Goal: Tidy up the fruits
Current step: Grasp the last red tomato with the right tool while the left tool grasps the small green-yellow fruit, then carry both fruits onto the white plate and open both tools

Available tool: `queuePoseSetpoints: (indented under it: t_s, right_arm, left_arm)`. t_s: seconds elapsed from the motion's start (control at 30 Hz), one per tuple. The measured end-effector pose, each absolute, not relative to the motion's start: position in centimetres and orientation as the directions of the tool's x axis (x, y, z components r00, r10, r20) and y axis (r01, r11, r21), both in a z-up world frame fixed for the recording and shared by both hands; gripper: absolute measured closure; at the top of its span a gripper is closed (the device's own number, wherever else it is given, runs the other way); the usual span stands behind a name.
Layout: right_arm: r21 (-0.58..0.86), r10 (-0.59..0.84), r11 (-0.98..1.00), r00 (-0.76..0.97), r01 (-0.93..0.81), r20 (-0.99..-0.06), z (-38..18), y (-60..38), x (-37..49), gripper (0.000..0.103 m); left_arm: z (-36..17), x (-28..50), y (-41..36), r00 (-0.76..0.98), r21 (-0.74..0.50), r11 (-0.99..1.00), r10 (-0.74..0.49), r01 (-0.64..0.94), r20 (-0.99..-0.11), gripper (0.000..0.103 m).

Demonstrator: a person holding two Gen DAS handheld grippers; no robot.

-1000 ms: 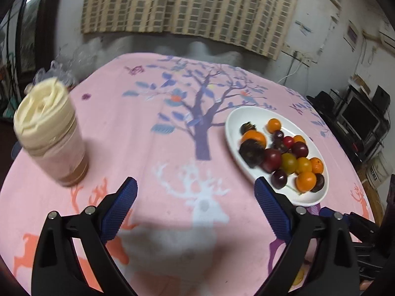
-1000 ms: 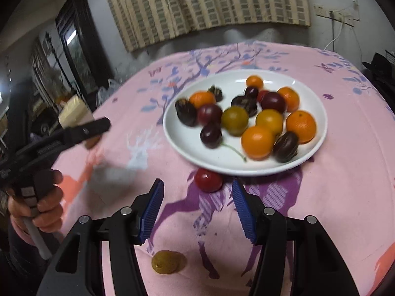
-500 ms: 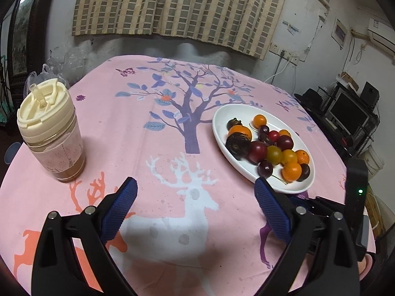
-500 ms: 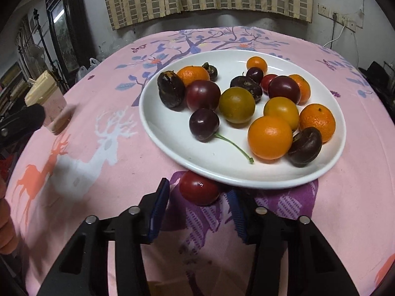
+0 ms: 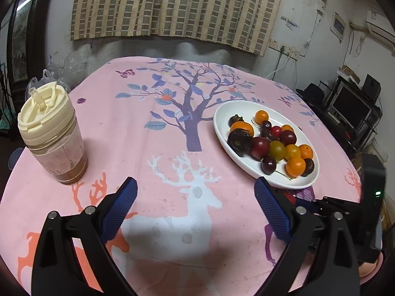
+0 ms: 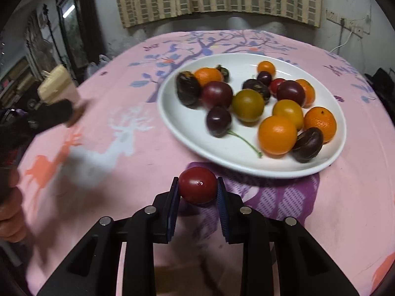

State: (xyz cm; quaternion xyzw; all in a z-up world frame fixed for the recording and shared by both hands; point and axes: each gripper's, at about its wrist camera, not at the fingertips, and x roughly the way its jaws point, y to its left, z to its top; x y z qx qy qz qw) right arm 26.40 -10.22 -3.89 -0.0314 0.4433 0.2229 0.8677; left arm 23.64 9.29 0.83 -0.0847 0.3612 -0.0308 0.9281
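A white oval plate [image 6: 187, 133] holds several oranges, dark plums, cherries and a yellow-green tomato [image 6: 247, 105]. Just in front of its near rim, my right gripper [image 6: 198, 192] is shut on a red tomato [image 6: 197, 185], its blue pads pressing both sides. In the left wrist view the same plate [image 5: 223, 135] lies at the right of the pink tablecloth. My left gripper [image 5: 195, 204] hovers open over the white deer print, with nothing between its fingers. The right gripper's black body [image 5: 345, 207] shows at the lower right there, and only a sliver of the red tomato [image 5: 290, 198] is seen.
A tumbler with a cream lid [image 5: 50, 133] stands at the table's left side. The pink cloth [image 5: 172, 128] with tree and deer prints covers the round table. A monitor and shelves [image 5: 350, 108] sit beyond the right edge. A hand [image 6: 9, 212] holds the left tool.
The right gripper moved forward to the red tomato beside the plate and closed on it. The small yellow-green fruit near its fingers dropped out of view. The left gripper stayed open, its view steadier.
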Motion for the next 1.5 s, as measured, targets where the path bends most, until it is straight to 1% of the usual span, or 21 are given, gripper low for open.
queuePoseSetpoints:
  t_s: [0.07,0.13,0.2,0.27,0.3,0.33,0.37,0.43,0.47,0.6,0.63,0.67,0.87,0.97,1.1,1.27,1.4,1.5]
  right_arm:
    - [0.182,0.407,0.886,0.526,-0.427,-0.747,-2.6,-11.2,25.3,0.074]
    - [0.211,0.432,0.887,0.574,-0.411,-0.696,-1.1,-12.9,24.3,0.073]
    - [0.242,0.435,0.895,0.611,-0.374,-0.662,-0.3,-14.8,23.7,0.073]
    - [0.273,0.422,0.906,0.635,-0.325,-0.647,0.0,-16.6,23.6,0.073]
    - [0.281,0.413,0.91,0.641,-0.303,-0.647,-0.1,-17.3,23.7,0.073]
    - [0.291,0.406,0.914,0.645,-0.282,-0.648,-0.1,-17.9,23.8,0.073]
    - [0.297,0.404,0.915,0.647,-0.274,-0.647,-0.1,-18.2,23.8,0.073]
    - [0.304,0.404,0.914,0.65,-0.267,-0.644,0.0,-18.5,23.7,0.073]
    - [0.306,0.406,0.914,0.65,-0.268,-0.642,0.0,-18.6,23.8,0.072]
    - [0.299,0.405,0.914,0.654,-0.273,-0.639,0.1,-18.4,23.7,0.072]
    - [0.302,0.407,0.913,0.652,-0.274,-0.639,0.1,-18.3,23.7,0.072]
    - [0.303,0.409,0.912,0.651,-0.275,-0.64,0.1,-18.3,23.7,0.071]
    - [0.309,0.412,0.911,0.646,-0.273,-0.643,0.0,-18.3,23.8,0.071]
    - [0.306,0.407,0.913,0.647,-0.269,-0.645,0.0,-18.3,23.9,0.071]
    - [0.305,0.406,0.914,0.648,-0.269,-0.645,0.0,-18.3,23.9,0.071]
    - [0.308,0.414,0.91,0.647,-0.277,-0.64,0.0,-18.4,23.8,0.071]
    - [0.304,0.436,0.9,0.669,-0.313,-0.602,1.5,-18.8,24.0,0.071]
    - [0.279,0.429,0.903,0.692,-0.326,-0.581,2.9,-19.2,25.2,0.071]
  left_arm:
    - [0.7,23.5,8.8,0.723,-0.197,0.98,-0.166,0.042,-0.671,0.01]
    - [0.7,23.1,7.7,0.701,-0.207,0.97,-0.234,0.125,-0.674,0.01]
    - [0.4,22.3,5.4,0.656,-0.215,0.943,-0.332,0.256,-0.678,0.01]
    - [-0.2,21.7,3.2,0.594,-0.231,0.902,-0.417,0.365,-0.688,0.01]
    - [-0.6,21.2,2.0,0.56,-0.236,0.878,-0.453,0.416,-0.694,0.013]
    - [-1.0,20.7,0.9,0.53,-0.232,0.857,-0.475,0.46,-0.703,0.021]
    - [-1.5,20.4,-0.1,0.505,-0.222,0.842,-0.483,0.492,-0.715,0.025]
    - [-2.5,19.8,-1.8,0.47,-0.187,0.825,-0.473,0.533,-0.745,0.041]
    - [-3.2,19.6,-2.5,0.455,-0.17,0.82,-0.461,0.546,-0.762,0.047]
    - [-4.6,19.4,-3.8,0.432,-0.138,0.819,-0.428,0.557,-0.794,0.055]
    - [-4.8,19.3,-3.9,0.433,-0.13,0.82,-0.421,0.558,-0.797,0.06]
    - [-5.0,19.3,-3.9,0.432,-0.128,0.82,-0.418,0.557,-0.799,0.062]
    - [-5.3,19.2,-4.2,0.453,-0.091,0.826,-0.392,0.556,-0.801,0.067]
    - [-5.4,19.2,-4.3,0.464,-0.074,0.832,-0.378,0.55,-0.801,0.074]
    - [-5.3,19.3,-4.1,0.465,-0.081,0.836,-0.379,0.543,-0.8,0.078]
    - [-4.9,19.4,-3.7,0.466,-0.102,0.845,-0.385,0.524,-0.796,0.078]
    - [-2.2,20.4,-2.0,0.502,-0.16,0.854,-0.432,0.495,-0.749,0.078]
    - [1.0,22.5,-0.6,0.584,-0.15,0.877,-0.423,0.457,-0.693,0.078]
